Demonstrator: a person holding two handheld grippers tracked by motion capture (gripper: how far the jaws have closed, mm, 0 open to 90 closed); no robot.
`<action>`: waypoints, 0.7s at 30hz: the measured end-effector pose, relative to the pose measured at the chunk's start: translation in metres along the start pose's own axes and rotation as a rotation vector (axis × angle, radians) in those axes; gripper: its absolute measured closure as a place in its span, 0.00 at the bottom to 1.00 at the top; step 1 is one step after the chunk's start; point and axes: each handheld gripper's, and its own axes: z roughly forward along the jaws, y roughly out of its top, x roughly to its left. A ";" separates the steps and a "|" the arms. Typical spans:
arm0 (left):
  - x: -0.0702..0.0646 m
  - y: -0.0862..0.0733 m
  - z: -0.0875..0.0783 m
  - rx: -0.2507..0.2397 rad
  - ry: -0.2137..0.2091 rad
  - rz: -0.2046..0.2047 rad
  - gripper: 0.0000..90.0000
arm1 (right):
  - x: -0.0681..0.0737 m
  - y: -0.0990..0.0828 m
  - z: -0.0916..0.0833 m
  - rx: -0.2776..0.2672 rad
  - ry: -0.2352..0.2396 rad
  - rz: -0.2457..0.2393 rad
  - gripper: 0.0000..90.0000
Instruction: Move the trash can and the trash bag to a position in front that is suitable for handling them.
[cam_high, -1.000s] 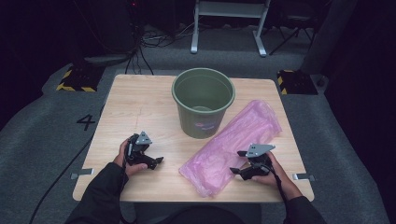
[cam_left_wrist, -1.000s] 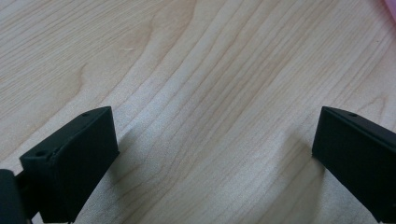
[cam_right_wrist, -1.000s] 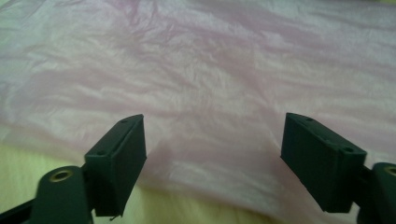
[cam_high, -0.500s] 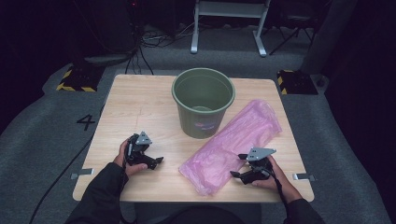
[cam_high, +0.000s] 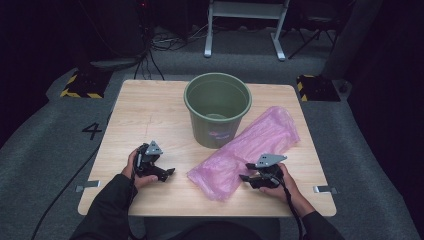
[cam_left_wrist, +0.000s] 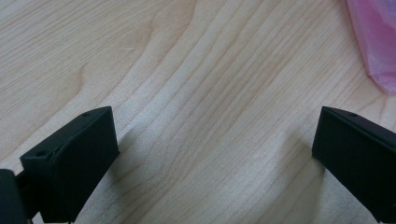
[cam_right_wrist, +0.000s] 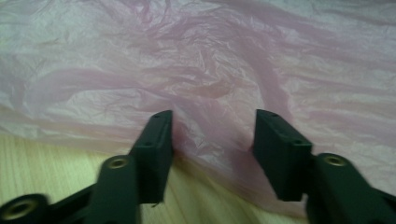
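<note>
A crumpled pink plastic bag (cam_high: 250, 145) lies flat on the wooden table (cam_high: 150, 110), running from the front middle to the back right. A green bucket (cam_high: 217, 107) stands upright just behind it. My right gripper (cam_high: 243, 178) lies low at the bag's near edge, pointing left. In the right gripper view its jaws (cam_right_wrist: 213, 140) stand half apart and have just been closing, with a fold of the bag (cam_right_wrist: 210, 60) between them and the pads not pressing on it. My left gripper (cam_high: 167, 174) rests on bare wood left of the bag, its jaws (cam_left_wrist: 215, 154) wide open around nothing.
The bucket's inside looks empty. A corner of the pink bag (cam_left_wrist: 373, 37) lies at the upper right of the left gripper view. Dark floor with cables and yellow-black striped blocks (cam_high: 80, 85) surrounds the table.
My right gripper has slid a little left onto the bag's edge, and its jaws now stand narrower. The left gripper, the bucket and the bag have stayed put.
</note>
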 end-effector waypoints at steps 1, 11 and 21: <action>0.000 0.000 0.000 0.001 0.000 -0.001 0.00 | 0.000 0.002 0.003 -0.004 -0.008 0.008 0.63; -0.001 0.000 0.000 0.002 0.011 -0.006 0.00 | -0.001 0.017 0.020 -0.015 -0.019 0.036 0.79; -0.007 0.001 -0.010 -0.033 0.036 -0.010 0.18 | 0.017 0.025 0.026 -0.006 0.020 -0.001 0.34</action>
